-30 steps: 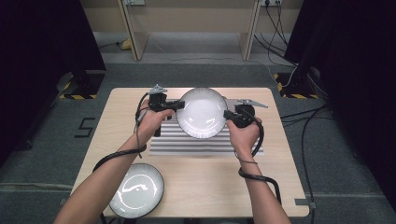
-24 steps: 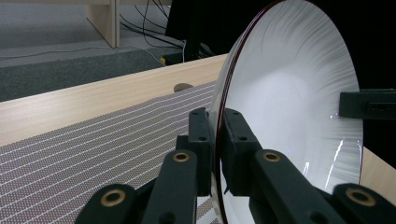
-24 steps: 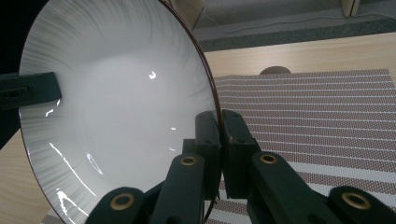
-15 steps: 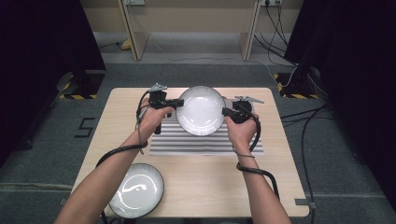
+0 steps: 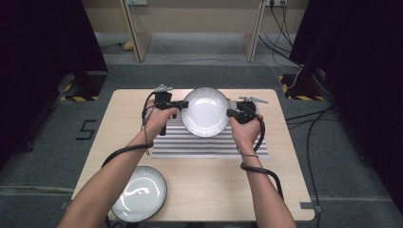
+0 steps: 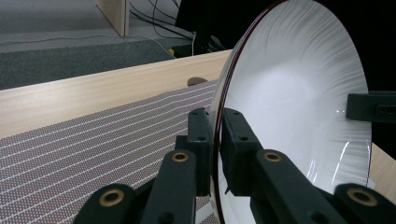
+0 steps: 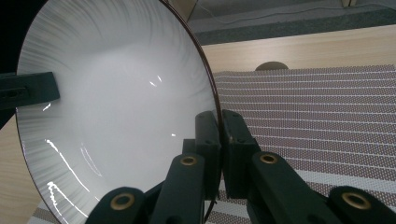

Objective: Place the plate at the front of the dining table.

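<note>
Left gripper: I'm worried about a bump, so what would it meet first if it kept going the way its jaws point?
The left gripper is already clamped on the rim of the white plate, so the plate comes first. Past it, the line seems to run to the right gripper on the opposite rim, though depth is hard to judge.

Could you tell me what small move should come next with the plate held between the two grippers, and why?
Probably lower it gently, keeping both grips. The left gripper and right gripper each pinch the rim of the white plate, which is held tilted above the striped mat. The mat below it is bare, so that seems the likely landing spot. Both grippers should sink together to keep the plate from twisting.
</note>
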